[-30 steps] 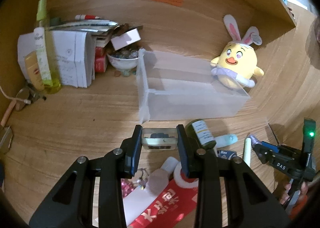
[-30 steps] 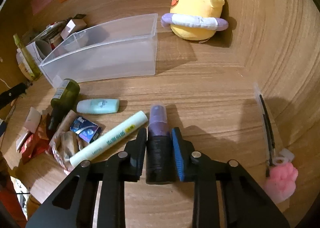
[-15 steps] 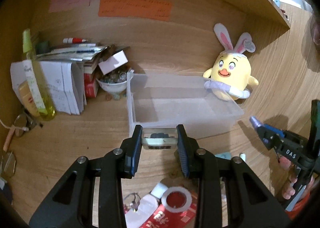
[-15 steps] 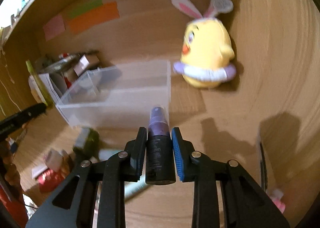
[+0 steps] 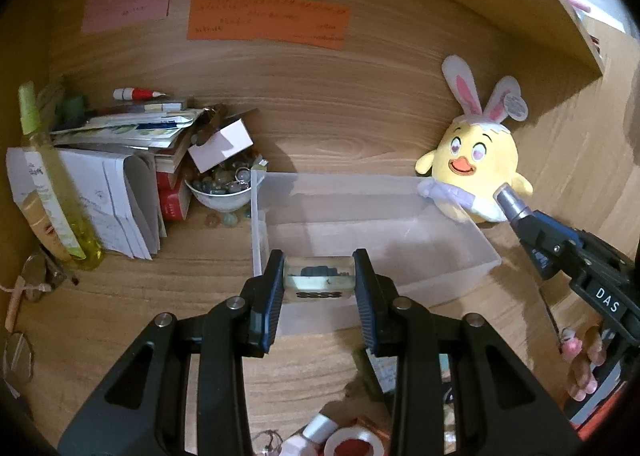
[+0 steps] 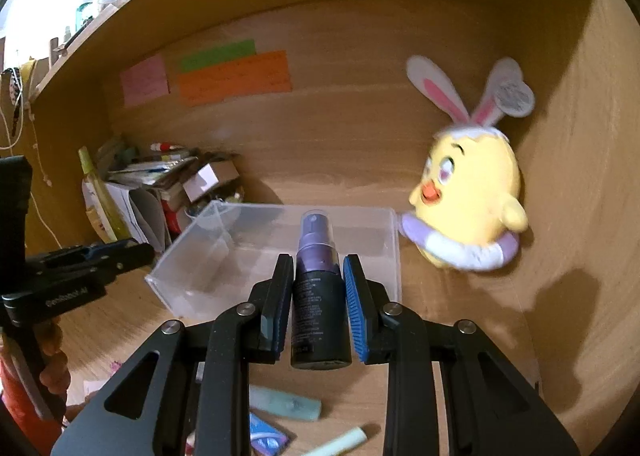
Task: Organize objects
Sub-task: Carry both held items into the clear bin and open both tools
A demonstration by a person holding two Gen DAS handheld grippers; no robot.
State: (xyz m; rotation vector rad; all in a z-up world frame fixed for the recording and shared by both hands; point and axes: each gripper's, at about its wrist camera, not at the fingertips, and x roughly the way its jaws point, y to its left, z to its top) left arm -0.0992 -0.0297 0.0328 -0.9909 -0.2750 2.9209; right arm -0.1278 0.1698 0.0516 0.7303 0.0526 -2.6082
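While both jaws clamp loads, spray bottle (image 6: 318, 296) and perhaps a small case (image 5: 319, 277) hang over bin rim (image 5: 256, 232).

The left gripper (image 5: 319, 288) points forward and downward, its two black fingers (image 5: 267, 308) with blue pads closed against the ends of a small clear container (image 5: 319, 279) held crosswise between them. The right gripper (image 6: 318, 298) also tilts forward and down, its fingers (image 6: 357, 310) clamped on the dark body of a small spray bottle (image 6: 319, 296) that stands upright between them, its cap reaching past the fingertips. From the left wrist view the right gripper shows at the right edge, with the person's fingers (image 5: 585, 366) curled around its handle. From the right wrist view the left gripper shows at the left edge, a hand (image 6: 52, 352) gripping it below.
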